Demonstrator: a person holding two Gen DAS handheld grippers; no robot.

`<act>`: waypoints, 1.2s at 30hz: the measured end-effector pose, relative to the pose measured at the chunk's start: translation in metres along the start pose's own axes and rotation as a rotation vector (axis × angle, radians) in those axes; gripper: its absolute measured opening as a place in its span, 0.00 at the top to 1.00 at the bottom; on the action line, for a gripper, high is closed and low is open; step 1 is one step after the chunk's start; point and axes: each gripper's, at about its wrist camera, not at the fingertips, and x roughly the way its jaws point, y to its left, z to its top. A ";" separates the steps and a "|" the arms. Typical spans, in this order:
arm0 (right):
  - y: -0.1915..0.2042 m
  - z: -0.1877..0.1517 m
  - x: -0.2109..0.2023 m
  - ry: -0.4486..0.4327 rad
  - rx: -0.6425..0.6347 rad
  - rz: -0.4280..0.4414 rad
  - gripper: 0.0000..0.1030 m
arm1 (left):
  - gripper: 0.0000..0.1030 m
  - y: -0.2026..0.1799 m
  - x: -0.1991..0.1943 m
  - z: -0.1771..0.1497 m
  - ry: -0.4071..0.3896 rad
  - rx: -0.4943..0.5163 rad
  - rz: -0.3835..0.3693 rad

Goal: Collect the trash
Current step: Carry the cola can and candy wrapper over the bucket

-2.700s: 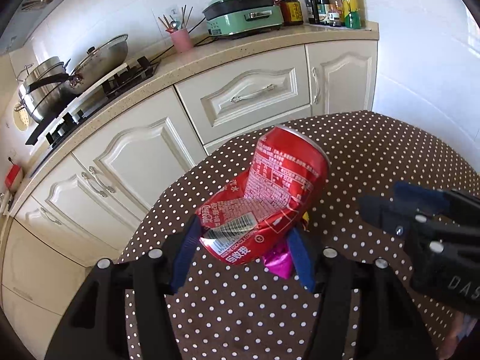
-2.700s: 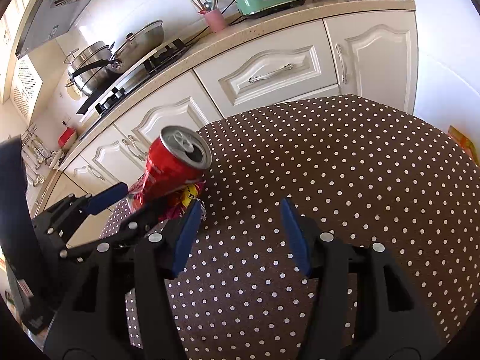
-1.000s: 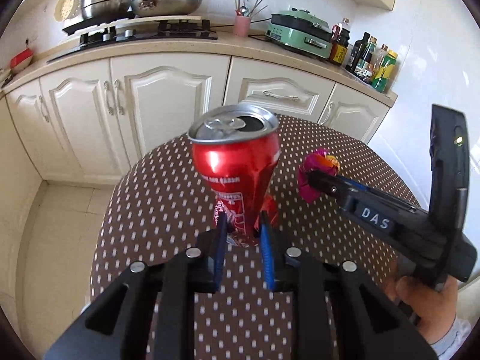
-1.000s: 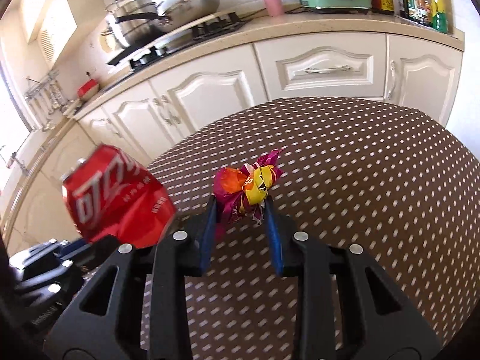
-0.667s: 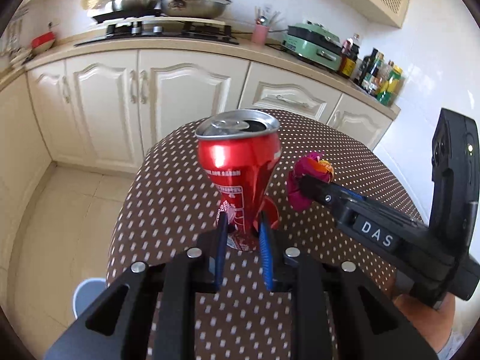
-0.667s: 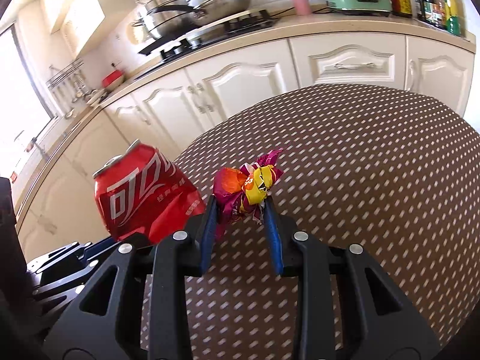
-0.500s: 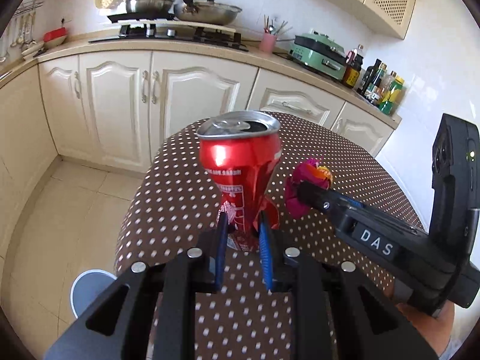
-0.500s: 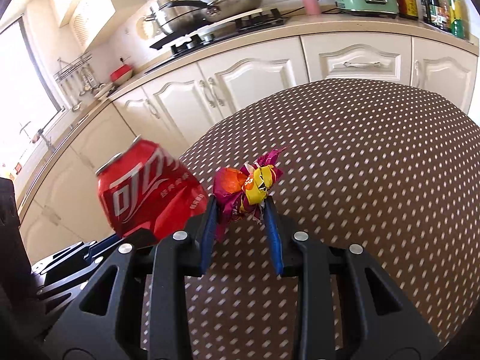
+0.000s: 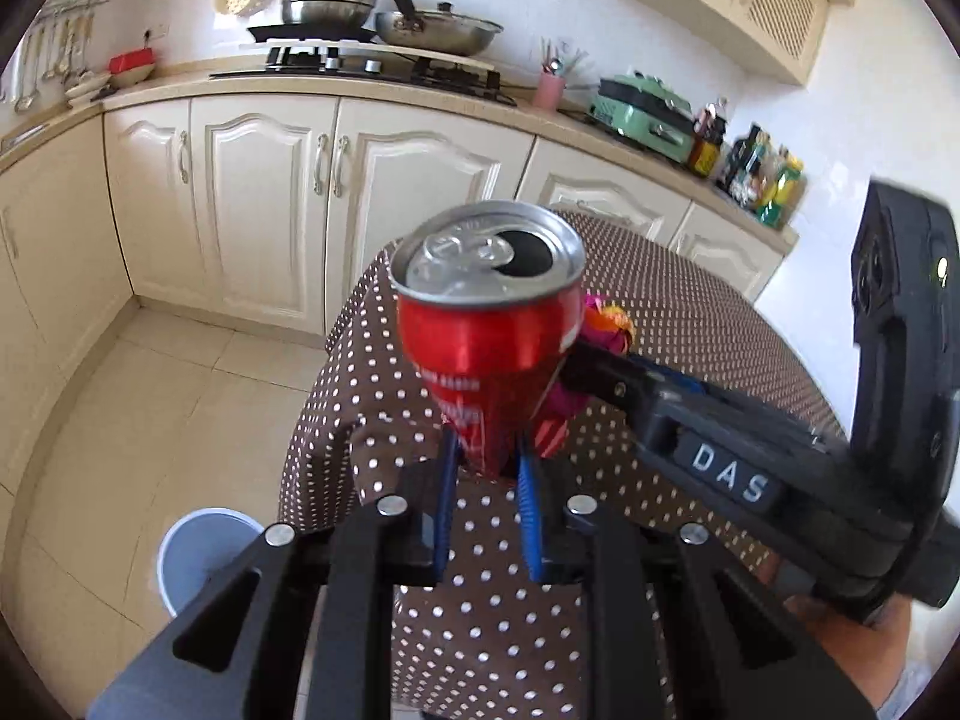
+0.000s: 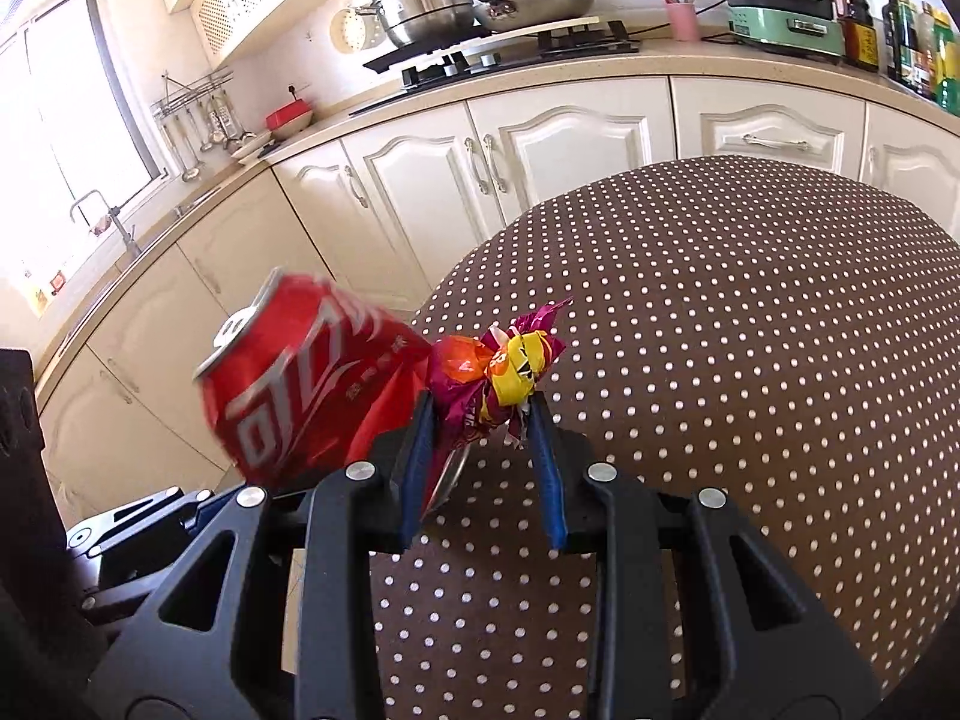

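Both grippers have swung further off the table edge since half a second ago, and the bin (image 9: 201,558) that was only peeking in at the lower left of the left wrist view now shows a lot more of its pale blue rim down on the floor tiles. So I'd say pickup is done and this is the carry-to-the-bin part, with nothing dropped yet. Left gripper (image 9: 487,468) has its jaws pinched nearly together on the crushed bottom end of the red can (image 9: 489,324), which sits dead centre of that frame with its open top tipped toward the camera. Right gripper (image 10: 480,432) is closed about as tight on a crumpled candy wrapper (image 10: 498,372), purple, orange and yellow, held up in the middle of its frame above the brown polka dot tablecloth (image 10: 750,330). Readable stuff: the right gripper's body, at the right of the left wrist view, has "DAS" in white letters. The can has big white Chinese characters across its side in the right wrist view, Coca-Cola style, but they're too motion-blurred for me to spell out, and the small white print lower down is unreadable.
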 end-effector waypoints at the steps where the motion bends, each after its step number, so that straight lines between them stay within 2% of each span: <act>1: 0.001 -0.001 0.000 0.003 -0.003 0.004 0.70 | 0.82 -0.001 0.001 -0.001 0.008 0.004 0.003; 6: 0.000 -0.006 -0.002 0.005 -0.002 -0.003 0.70 | 0.80 -0.004 0.003 0.000 0.005 0.007 0.006; 8: -0.005 -0.008 -0.004 0.006 0.003 -0.007 0.70 | 0.76 -0.008 0.006 0.002 0.017 0.018 0.009; 13: -0.017 -0.013 -0.004 0.017 0.024 -0.004 0.70 | 0.70 -0.014 0.014 0.009 0.015 0.046 0.063; 17: -0.028 -0.013 -0.004 0.019 0.040 -0.004 0.70 | 0.66 -0.021 0.019 0.018 0.009 0.073 0.076; 22: -0.042 -0.011 -0.002 0.033 0.060 -0.002 0.70 | 0.63 -0.037 0.025 0.032 -0.016 0.163 0.069; 25: -0.049 -0.011 0.000 0.035 0.078 0.000 0.70 | 0.66 -0.045 0.029 0.036 -0.021 0.205 0.062; 29: -0.052 -0.009 0.002 0.039 0.082 0.001 0.70 | 0.77 -0.053 0.032 0.038 -0.020 0.247 0.028; 36: -0.049 -0.002 -0.002 0.013 0.078 -0.002 0.70 | 0.81 -0.050 0.024 0.037 -0.068 0.232 0.037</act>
